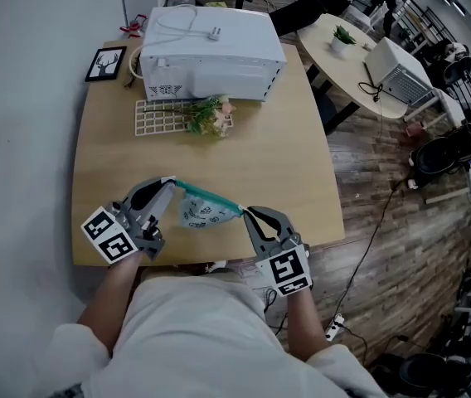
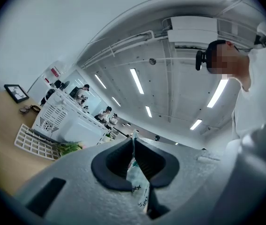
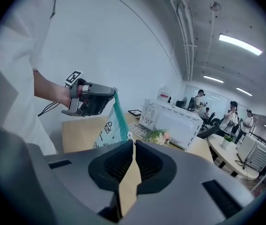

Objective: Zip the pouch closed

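left tool (image 1: 167, 184) pinched shut on left end of 1 pouch (image 1: 203, 211); right tool (image 1: 246, 213) pinched shut on its right end. 2 tools, pouch taut btwn them, lower centre of frame, above surface (image 1: 219, 152).

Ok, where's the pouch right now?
Head view, low centre: the pouch spans between the left gripper and right gripper, over the near edge of the table.
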Demonstrator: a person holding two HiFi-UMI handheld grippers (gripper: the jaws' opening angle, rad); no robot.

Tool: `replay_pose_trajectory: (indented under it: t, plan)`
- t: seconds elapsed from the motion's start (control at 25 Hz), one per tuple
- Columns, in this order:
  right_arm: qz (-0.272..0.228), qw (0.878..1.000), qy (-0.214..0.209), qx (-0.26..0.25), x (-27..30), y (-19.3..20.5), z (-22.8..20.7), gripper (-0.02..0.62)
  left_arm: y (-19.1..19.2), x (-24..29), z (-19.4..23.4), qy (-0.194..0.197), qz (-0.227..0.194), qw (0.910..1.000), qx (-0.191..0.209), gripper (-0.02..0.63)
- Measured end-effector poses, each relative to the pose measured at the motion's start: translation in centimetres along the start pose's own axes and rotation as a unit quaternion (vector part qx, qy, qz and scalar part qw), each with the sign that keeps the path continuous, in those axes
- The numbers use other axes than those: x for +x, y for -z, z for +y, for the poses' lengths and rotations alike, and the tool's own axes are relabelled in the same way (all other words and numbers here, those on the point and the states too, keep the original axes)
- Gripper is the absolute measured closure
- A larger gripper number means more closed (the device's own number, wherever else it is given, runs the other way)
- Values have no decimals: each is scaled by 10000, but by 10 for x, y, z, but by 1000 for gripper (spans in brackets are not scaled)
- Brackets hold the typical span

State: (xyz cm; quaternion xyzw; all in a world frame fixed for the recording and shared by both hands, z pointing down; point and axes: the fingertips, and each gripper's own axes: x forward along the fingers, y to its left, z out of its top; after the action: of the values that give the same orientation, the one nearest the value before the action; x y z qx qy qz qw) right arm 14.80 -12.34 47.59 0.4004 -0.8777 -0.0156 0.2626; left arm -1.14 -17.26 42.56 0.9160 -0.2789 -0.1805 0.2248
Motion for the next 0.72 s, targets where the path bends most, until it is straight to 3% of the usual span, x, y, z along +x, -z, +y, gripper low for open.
replay_pose_trajectory:
  t: [0.16, 0.44, 0.56, 0.72]
  plan:
    - [-285, 9986, -35, 441, -1, -8, -13, 569, -5, 7, 0, -99, -132, 9998, 134, 581]
    - [-572, 9960, 254, 635, -8, -11, -51, 586, -17, 12, 11, -453, -269, 9980, 341, 581]
    - [-666, 9938, 413, 784, -14, -13, -70, 592, -24, 5, 29, -894, -316, 9947, 408, 581]
    - [-849, 9878, 653, 1127, -24, -14, -92, 594, -38, -16, 62, -1717, -372, 9834, 454, 581]
